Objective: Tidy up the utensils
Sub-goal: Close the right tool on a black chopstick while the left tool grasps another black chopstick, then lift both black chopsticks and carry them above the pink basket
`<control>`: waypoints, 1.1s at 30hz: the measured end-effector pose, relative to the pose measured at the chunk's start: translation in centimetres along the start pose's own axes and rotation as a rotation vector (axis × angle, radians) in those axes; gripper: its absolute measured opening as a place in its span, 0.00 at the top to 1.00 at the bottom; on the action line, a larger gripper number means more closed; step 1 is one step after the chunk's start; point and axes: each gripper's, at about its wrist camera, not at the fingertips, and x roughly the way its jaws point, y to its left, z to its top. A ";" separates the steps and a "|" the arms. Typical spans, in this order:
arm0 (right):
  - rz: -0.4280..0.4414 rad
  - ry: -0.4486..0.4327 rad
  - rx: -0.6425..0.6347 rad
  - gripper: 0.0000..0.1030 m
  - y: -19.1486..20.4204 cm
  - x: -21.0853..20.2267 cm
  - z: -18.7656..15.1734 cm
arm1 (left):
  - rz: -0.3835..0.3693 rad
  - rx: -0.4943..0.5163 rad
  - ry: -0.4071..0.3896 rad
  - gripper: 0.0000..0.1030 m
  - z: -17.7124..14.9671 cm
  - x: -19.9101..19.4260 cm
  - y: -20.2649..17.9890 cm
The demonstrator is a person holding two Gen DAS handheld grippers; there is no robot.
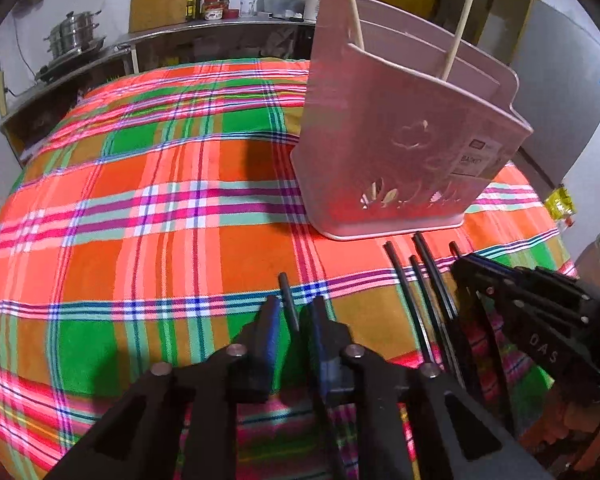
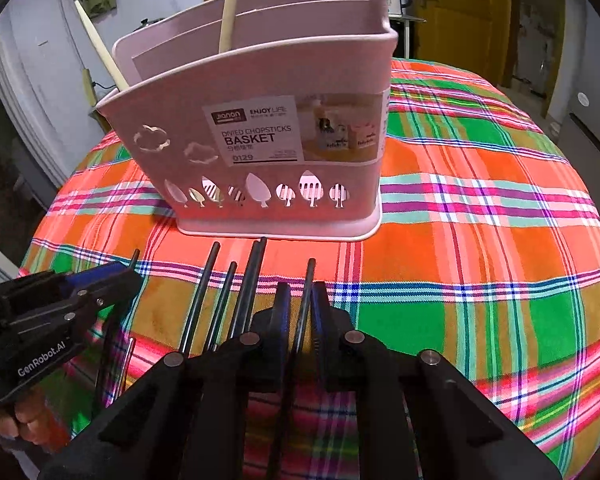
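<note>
A pink divided chopsticks basket (image 1: 400, 140) (image 2: 280, 120) stands upright on the plaid-covered table, with two pale wooden handles (image 1: 458, 32) (image 2: 230, 8) sticking out of it. Several black chopsticks (image 1: 424, 280) (image 2: 220, 292) lie side by side in front of its base. My left gripper (image 1: 296, 304) is shut on one black chopstick (image 1: 287, 294), whose tip pokes out past the pads. My right gripper (image 2: 300, 292) is shut on another black chopstick (image 2: 309, 280). Each gripper also shows in the other's view: the right gripper (image 1: 466, 266) beside the loose chopsticks, the left gripper (image 2: 126, 270) to their left.
The bright plaid tablecloth (image 1: 160, 200) (image 2: 480, 200) covers a round table that drops away at the edges. A steel counter with stacked pots (image 1: 74, 36) runs behind on the left, and a grey fridge (image 1: 560, 88) stands right. A hand (image 2: 16, 420) grips the left tool's handle.
</note>
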 end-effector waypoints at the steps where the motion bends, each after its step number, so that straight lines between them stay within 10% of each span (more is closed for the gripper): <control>1: -0.002 0.004 -0.002 0.94 0.0 0.0 0.0 | 0.003 -0.002 0.000 0.93 0.0 0.0 0.1; 33: 0.038 -0.306 -0.031 0.96 0.0 -15.6 4.5 | -0.069 0.037 -0.299 0.96 5.6 -16.5 -1.3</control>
